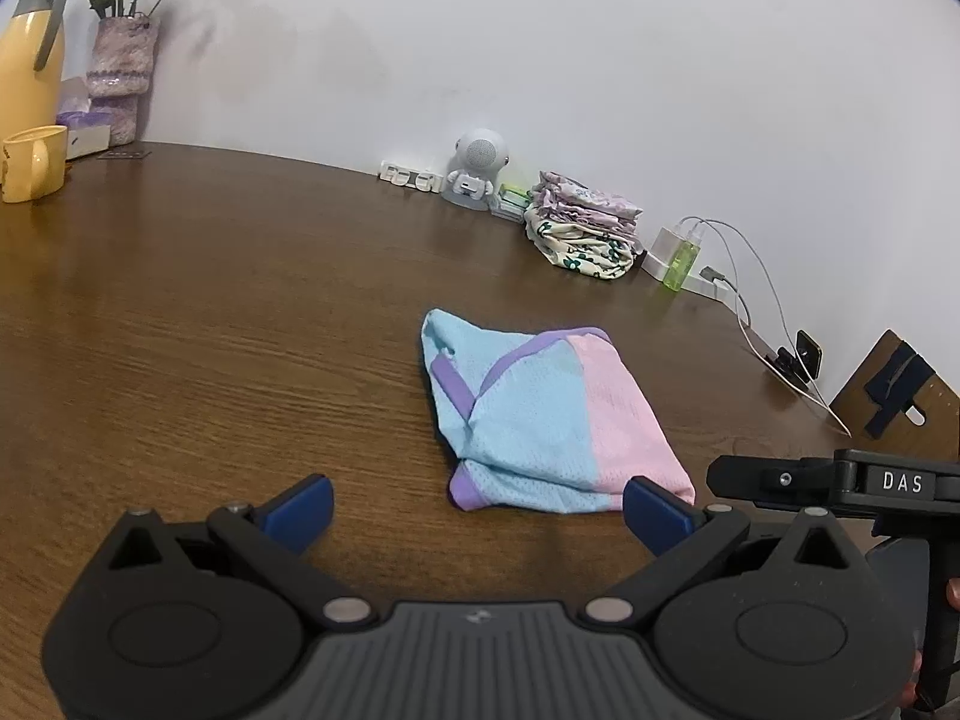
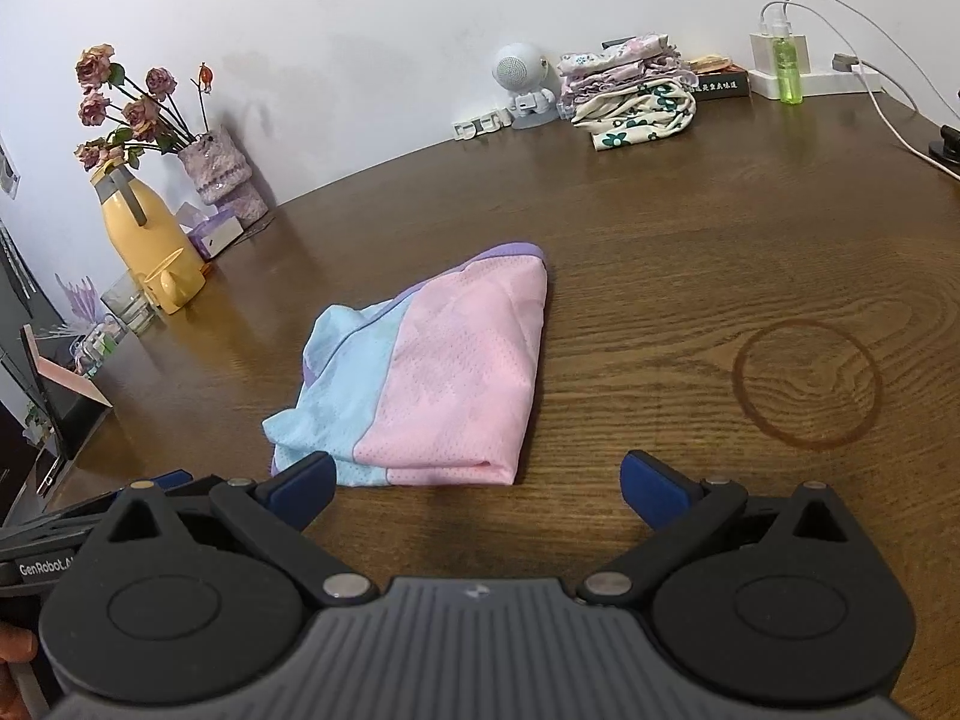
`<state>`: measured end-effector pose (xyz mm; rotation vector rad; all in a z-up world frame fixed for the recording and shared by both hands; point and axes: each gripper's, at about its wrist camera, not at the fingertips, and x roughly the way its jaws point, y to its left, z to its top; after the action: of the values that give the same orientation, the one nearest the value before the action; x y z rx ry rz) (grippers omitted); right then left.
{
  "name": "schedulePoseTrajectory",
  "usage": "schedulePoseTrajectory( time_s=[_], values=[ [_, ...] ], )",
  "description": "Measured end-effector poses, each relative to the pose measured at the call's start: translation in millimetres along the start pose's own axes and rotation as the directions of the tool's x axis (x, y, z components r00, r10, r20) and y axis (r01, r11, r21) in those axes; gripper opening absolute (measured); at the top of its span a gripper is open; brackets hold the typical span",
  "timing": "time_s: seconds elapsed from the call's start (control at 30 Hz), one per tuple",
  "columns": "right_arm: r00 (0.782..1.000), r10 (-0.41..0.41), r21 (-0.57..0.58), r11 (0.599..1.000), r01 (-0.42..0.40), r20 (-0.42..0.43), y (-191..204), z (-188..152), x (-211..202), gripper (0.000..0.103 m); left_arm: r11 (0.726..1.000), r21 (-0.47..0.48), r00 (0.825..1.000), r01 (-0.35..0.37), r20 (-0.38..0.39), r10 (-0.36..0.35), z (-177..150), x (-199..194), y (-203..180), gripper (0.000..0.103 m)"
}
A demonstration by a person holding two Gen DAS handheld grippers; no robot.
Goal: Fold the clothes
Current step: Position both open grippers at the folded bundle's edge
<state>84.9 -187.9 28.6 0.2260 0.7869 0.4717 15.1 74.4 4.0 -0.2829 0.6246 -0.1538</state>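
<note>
garment count: 1 loose mesh garment (image 1: 540,414), blue and pink panels with purple trim, roughly folded into a lumpy wedge; perforated knit texture.
garment place: flat on the table, centre of both frames, slightly right of centre in the left wrist view.
folded stack: 1 pile of folded clothes (image 2: 630,96), floral cream piece at the bottom, lilac prints on top; upper right of centre in the right wrist view, against the wall.
table: 1 wooden table (image 2: 690,276), dark brown grain, glossy; 1 round ring stain (image 2: 807,384) at right.
left gripper (image 1: 477,507): released, 2 blue pads spread wide, nothing between them; right pad just beside the garment's near pink corner, contact unclear.
right gripper (image 2: 478,489): released, 2 blue pads wide apart, empty; left pad overlaps the garment's near blue edge in the frame, touching or not I cannot tell.
grippers body: black plastic arms, grey ribbed base.
speaker: 1 white robot-shaped figure (image 1: 477,171), round mesh face.
bottle: 1 clear green spray bottle (image 2: 787,69), top right.
jug: 1 yellow jug (image 2: 144,234), smooth, at left.
mug: 1 yellow mug (image 1: 30,162).
vase: 1 fuzzy lilac vase (image 2: 219,171) with dried roses.
</note>
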Motion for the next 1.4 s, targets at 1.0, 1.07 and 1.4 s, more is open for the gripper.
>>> schedulePoseTrajectory(
  time_s=[1.0, 1.07, 1.4],
  values=[
    [0.996, 0.023, 0.017, 1.000, -0.022, -0.088, -19, 56, 51, 0.103, 0.996, -0.092, 0.997, -0.010, -0.083, 0.002, 43, 60, 19, 0.103],
    [0.996, 0.026, 0.019, 1.000, -0.025, -0.088, -20, 57, 54, 0.103, 0.997, -0.082, 0.996, -0.012, -0.094, 0.004, 44, 62, 19, 0.103],
    [0.995, 0.042, 0.033, 0.999, -0.040, -0.090, -24, 62, 65, 0.103, 0.997, -0.078, 0.990, 0.005, -0.138, -0.015, 46, 70, 17, 0.103]
  ],
)
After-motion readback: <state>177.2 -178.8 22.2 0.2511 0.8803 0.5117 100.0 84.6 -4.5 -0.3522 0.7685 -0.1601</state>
